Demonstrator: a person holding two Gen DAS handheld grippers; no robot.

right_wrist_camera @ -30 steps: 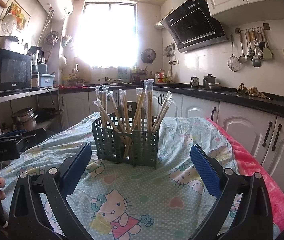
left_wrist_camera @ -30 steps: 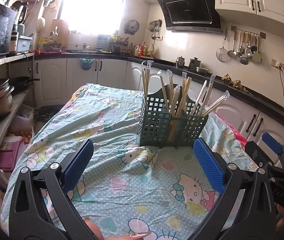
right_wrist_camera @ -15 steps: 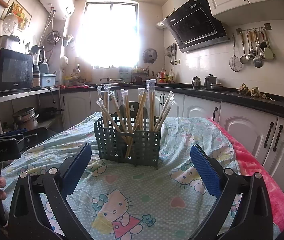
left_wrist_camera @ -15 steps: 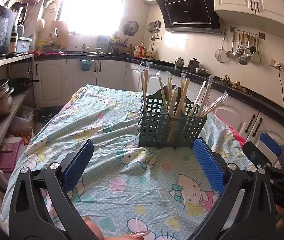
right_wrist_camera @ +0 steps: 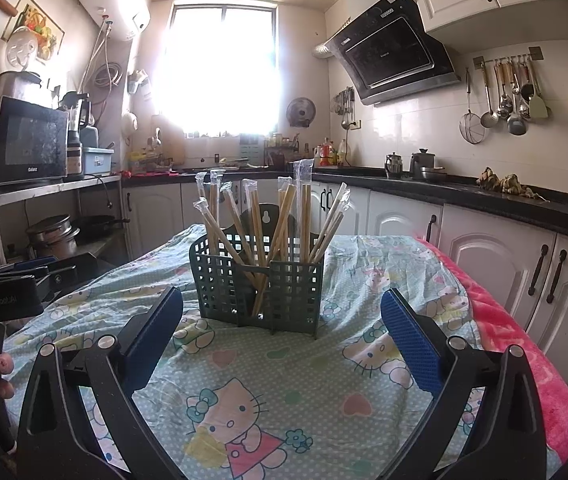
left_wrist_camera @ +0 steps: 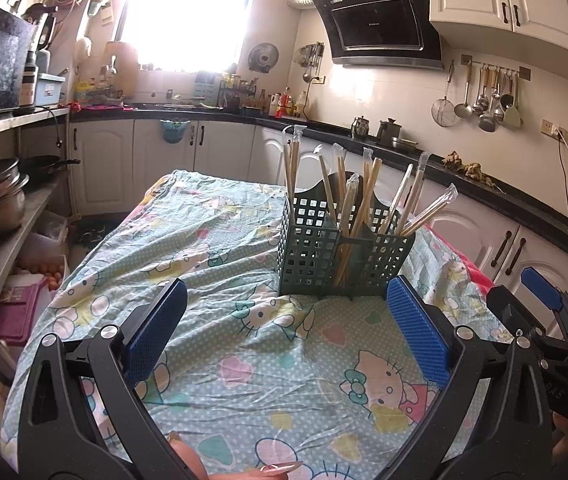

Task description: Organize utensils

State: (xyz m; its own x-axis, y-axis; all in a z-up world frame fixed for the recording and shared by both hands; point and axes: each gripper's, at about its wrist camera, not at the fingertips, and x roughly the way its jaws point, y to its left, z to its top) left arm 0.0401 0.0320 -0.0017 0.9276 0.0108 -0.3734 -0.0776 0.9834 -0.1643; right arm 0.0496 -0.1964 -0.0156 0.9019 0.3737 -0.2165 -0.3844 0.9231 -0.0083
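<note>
Framing the bottom of each wrist view, the left gripper (left_wrist_camera: 284, 336) and right gripper (right_wrist_camera: 282, 338) hang spread wide and empty above the cartoon-print cloth (right_wrist_camera: 276, 384). Beyond them, at frame centre, the green basket (right_wrist_camera: 260, 284) stands upright holding wrapped chopsticks (right_wrist_camera: 304, 216) that fan outward.

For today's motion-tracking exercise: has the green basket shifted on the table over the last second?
No. The green basket stays beside the same cat print on the tablecloth.
</note>
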